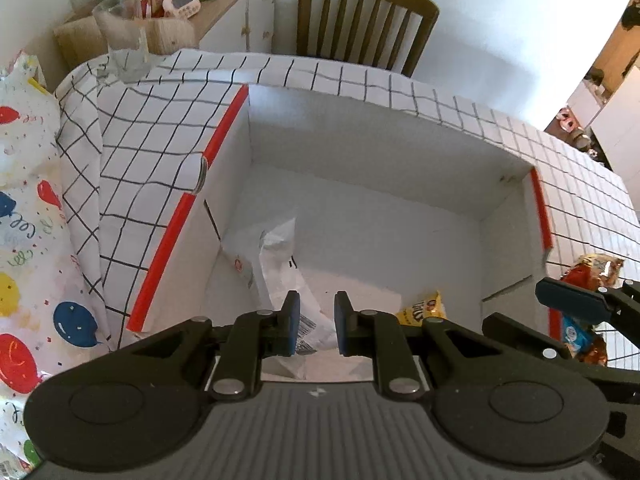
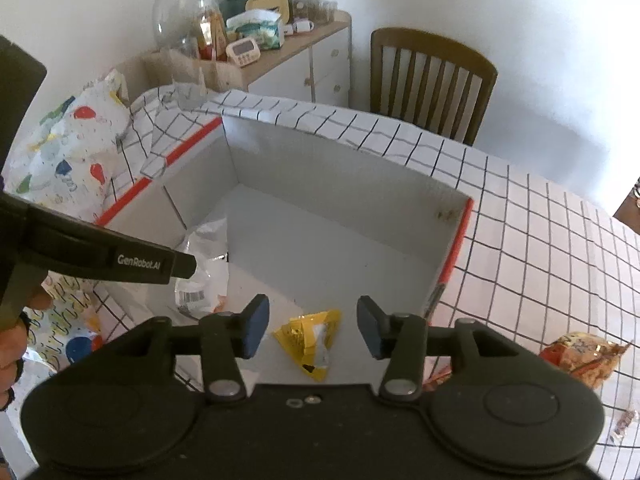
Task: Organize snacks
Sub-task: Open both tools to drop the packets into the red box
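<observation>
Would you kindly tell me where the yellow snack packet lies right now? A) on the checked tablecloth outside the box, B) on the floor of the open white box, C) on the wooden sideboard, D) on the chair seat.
B: the yellow snack packet lies on the floor of the open white box, below the open right gripper, whose pads do not touch it.

"GenRobot.AI" stood in pale letters on the left gripper's black finger (image 2: pixel 140 262); other package print was unreadable.
</observation>
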{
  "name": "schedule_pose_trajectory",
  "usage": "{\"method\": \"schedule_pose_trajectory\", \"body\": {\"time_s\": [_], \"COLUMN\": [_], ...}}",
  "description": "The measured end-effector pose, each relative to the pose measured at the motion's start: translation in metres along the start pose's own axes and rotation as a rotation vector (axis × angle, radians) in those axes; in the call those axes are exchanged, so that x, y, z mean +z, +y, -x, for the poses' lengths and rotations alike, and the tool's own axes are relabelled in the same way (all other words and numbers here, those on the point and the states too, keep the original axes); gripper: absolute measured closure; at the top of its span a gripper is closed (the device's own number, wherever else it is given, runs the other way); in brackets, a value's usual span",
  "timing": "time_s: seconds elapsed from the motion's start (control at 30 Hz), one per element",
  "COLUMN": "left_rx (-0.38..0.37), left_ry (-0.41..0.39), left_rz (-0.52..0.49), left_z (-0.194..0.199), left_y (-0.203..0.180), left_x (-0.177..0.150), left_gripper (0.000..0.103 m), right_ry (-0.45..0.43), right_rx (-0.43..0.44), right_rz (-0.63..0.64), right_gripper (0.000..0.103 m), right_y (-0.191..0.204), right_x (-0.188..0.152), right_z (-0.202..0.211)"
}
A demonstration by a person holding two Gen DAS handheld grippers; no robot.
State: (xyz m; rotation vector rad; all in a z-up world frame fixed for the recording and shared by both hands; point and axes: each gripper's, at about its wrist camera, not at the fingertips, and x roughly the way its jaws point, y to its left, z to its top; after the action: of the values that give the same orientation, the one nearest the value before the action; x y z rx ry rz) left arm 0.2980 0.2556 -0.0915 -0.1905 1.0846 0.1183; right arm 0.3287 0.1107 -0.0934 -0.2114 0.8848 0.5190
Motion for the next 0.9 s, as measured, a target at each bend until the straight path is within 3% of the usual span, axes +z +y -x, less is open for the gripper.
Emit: {"method": "schedule_pose_trajectory", "body": {"time_s": [0.5, 0.77, 0.8, 0.9], "left_rx": [-0.039, -0.054, -0.056, -0.062], "left_ry": [-0.118, -0.183, -0.187, -0.204], "left_rz": [-0.088, -0.100, -0.096, -0.082], "left_z": [0.053, 0.084, 0.088, 0.097], "left_y": [-0.022, -0.042, -0.045, -0.054], "left_x": [-0.011, -0.028, -0.031, -0.039], "left_gripper": [0.085, 0.085, 0.083, 0.062], "right_ry": [-0.092, -0.129, -0.132, -0.146], "right_rx": [-0.031, -0.003, 0.003, 0.019], "right_rz": [-0.060, -0.049, -0.044, -0.029], "right_gripper": [0.046, 0.039, 0.039, 0.036], "right_y": [-0.002, -0.011, -0.013, -0.020], "right_x": [-0.005, -0.015, -0.017, -0.021], "right_z": [0.048, 0.079, 0.083, 0.098]}}
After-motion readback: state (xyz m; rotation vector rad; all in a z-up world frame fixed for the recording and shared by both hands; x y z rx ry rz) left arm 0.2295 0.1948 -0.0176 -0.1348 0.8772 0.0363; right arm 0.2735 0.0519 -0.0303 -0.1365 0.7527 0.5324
